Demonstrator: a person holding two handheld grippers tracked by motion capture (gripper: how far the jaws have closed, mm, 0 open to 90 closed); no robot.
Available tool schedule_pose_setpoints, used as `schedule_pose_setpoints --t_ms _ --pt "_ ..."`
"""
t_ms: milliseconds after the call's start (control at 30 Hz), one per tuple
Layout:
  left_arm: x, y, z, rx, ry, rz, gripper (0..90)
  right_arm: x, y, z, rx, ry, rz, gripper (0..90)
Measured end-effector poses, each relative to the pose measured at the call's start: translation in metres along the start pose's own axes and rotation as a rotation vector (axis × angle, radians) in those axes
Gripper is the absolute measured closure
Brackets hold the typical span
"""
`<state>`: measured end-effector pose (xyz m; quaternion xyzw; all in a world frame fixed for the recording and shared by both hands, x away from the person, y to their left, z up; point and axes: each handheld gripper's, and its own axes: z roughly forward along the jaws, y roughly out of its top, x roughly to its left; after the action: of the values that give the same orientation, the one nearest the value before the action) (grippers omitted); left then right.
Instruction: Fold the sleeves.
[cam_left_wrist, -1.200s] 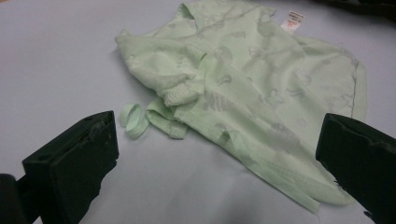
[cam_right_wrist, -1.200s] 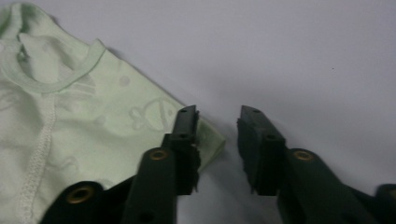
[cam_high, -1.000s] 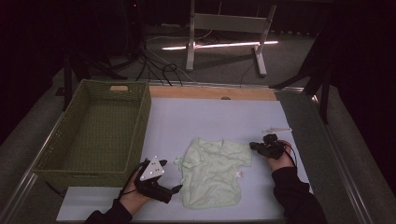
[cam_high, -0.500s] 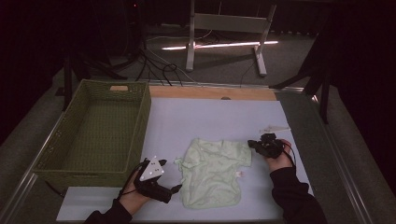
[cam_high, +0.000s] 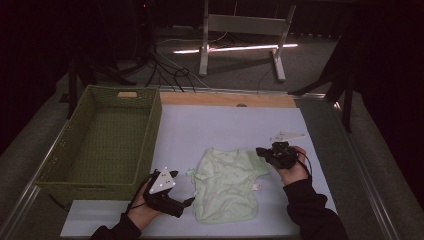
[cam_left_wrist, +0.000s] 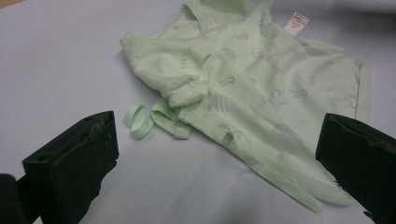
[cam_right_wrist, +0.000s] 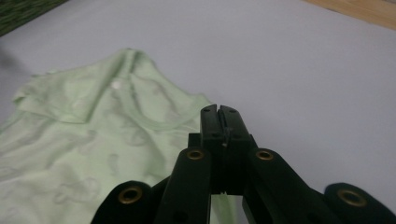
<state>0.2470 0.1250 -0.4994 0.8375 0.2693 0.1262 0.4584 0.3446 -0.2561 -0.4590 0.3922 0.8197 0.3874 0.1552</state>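
Green baby shirt flat near tabletop front edge. My right gripper, jaws together and empty, has lifted slightly at shirt's shoulder. Left gripper unmoved beside sleeve, jaws apart. Shirt unchanged; no grasp yet.

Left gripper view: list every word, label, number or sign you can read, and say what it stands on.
Nothing can be read.
White tag with reddish print, on the far edge of the pale green garment: too small and blurred to read.
The faint pattern across the garment's fabric: shapes, not lettering.
The white tag also shows in the high view, too small to read.
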Motion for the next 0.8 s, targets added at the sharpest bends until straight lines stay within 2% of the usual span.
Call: schedule_pose_setpoints --t_ms 233,500,800 --pt "0.0 0.0 0.0 0.002 -0.005 0.001 0.5 0.02 0.008 0.007 -0.005 0.052 -0.018 90.0" --pt "0.0 0.0 0.0 0.002 -0.002 0.003 0.5 0.036 0.005 0.027 0.033 0.105 -0.024 90.0" --pt "0.0 0.0 0.0 -0.002 -0.006 -0.001 0.5 0.05 0.004 0.05 0.073 0.129 -0.036 90.0"
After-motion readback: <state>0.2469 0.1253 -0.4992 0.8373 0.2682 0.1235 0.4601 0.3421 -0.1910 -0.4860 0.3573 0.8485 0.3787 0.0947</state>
